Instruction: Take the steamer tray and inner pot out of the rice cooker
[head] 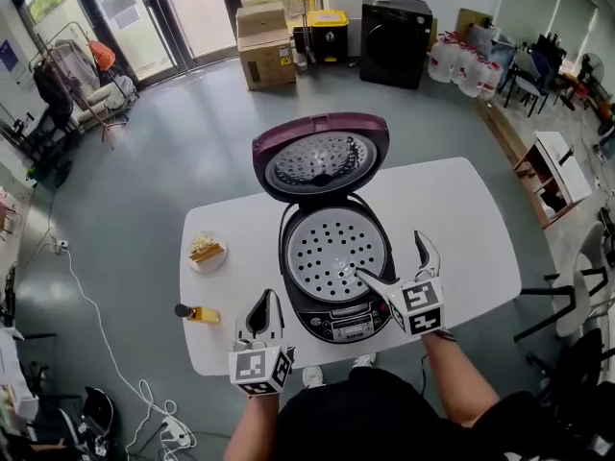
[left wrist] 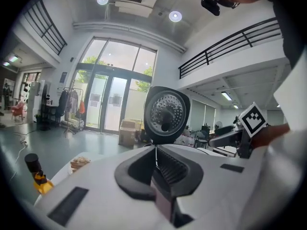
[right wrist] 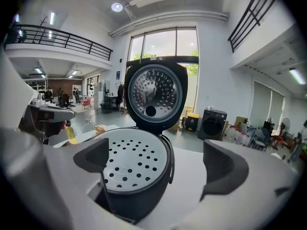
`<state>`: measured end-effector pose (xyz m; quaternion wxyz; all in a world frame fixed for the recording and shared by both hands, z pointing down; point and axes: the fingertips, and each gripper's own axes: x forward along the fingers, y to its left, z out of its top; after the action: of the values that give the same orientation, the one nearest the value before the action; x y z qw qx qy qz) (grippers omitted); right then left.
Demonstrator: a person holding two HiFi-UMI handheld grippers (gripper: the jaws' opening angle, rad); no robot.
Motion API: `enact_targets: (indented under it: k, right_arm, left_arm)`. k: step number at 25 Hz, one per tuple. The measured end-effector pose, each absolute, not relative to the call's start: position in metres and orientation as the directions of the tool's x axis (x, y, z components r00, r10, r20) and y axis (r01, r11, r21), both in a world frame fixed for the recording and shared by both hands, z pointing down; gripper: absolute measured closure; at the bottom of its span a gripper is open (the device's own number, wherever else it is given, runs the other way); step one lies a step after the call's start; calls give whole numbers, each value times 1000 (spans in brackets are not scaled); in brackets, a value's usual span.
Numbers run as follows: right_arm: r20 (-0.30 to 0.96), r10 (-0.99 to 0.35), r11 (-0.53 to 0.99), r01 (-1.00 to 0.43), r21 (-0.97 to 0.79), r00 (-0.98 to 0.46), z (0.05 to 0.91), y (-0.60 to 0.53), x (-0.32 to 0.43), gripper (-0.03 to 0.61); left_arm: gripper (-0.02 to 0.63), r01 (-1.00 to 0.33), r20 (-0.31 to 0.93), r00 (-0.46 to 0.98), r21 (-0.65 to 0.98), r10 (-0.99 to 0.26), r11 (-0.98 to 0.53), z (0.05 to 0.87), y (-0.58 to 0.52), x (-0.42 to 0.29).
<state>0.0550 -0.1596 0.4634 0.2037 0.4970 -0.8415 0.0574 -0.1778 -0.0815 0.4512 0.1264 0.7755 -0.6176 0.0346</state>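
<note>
Left gripper [head: 266,305], fingers shut and empty, just left of black maroon-lidded rice cooker [head: 338,323]. Right gripper [head: 388,254], fingers spread wide, empty, over cooker's right rim. White perforated steamer tray [head: 334,250] seated in cooker; inner pot hidden beneath. Judged light, stiff, slick: pinch at rim.

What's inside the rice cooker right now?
A white perforated steamer tray fills the open rice cooker's mouth. Whatever lies beneath, inner pot included, is covered.

Head view steeply down over table [head: 461,209], both gripper views low, near, sharing rice cooker [head: 341,327]
</note>
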Motion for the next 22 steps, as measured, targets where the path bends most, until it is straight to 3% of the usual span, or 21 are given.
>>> enact_targets:
  k: [10,17,19,22]
  right_arm:
    - [555,-695,607,-787,110,-458,512,-213,58,-9]
    - [670,-628,642,-751,157,-396,535,-220,50,-3]
    - [696,-616,642,-748,171,-369,540,-222,48,19]
    - [731,-603,637,-745,199,-320,547,-225,49,108]
  left_arm:
    - [614,-992,274,50,124,-960,-16,465,-81,-186]
    - [614,-989,298,75,141,-952,-34,482,-90,-201]
    - [614,-988,290,95,145,-952,-55,483,-97,-206]
    - [614,-985,288,122,156,-950,-79,487,-105,-210]
